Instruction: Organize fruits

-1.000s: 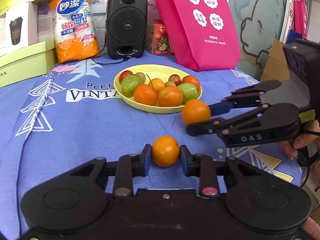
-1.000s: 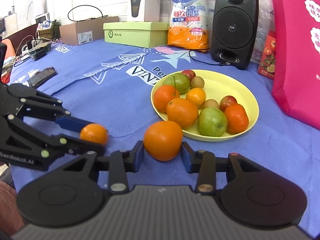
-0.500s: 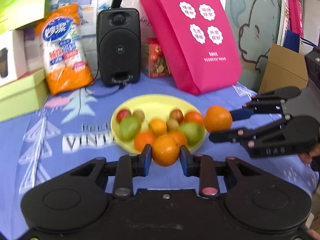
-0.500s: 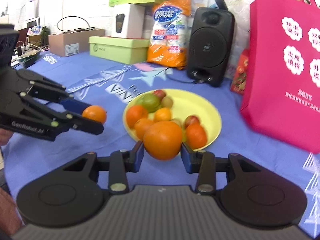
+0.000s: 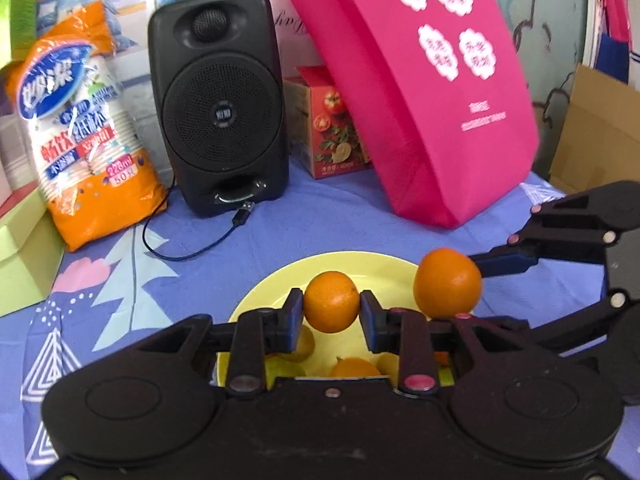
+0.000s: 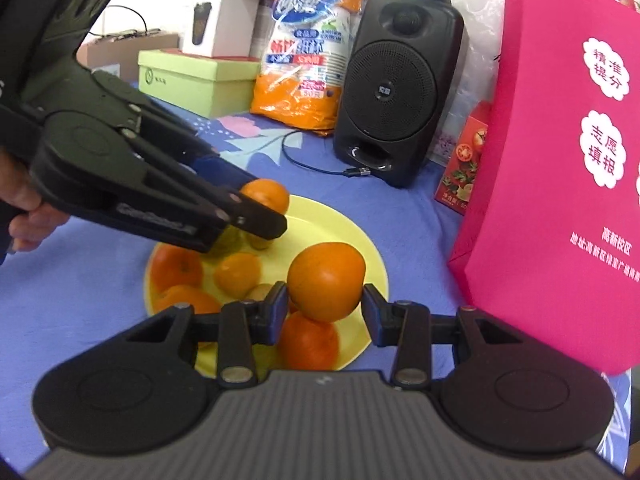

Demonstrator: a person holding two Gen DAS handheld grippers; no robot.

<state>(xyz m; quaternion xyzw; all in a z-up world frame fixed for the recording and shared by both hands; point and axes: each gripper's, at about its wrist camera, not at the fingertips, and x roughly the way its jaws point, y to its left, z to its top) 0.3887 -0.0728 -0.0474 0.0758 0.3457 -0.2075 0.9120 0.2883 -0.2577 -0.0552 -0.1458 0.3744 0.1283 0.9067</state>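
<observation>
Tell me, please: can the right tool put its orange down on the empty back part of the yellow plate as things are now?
Probably yes. The right tool holds its orange above the yellow plate, whose far part looks bare. The left tool, holding a smaller orange, is over the other side.

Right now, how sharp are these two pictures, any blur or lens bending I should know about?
Left wrist view: fisheye curves the pink bag and its print is smeared by motion; the speaker and the orange in the left claw stay fairly crisp. Right wrist view: the left claw is softly blurred, the bag's lettering readable.
</observation>
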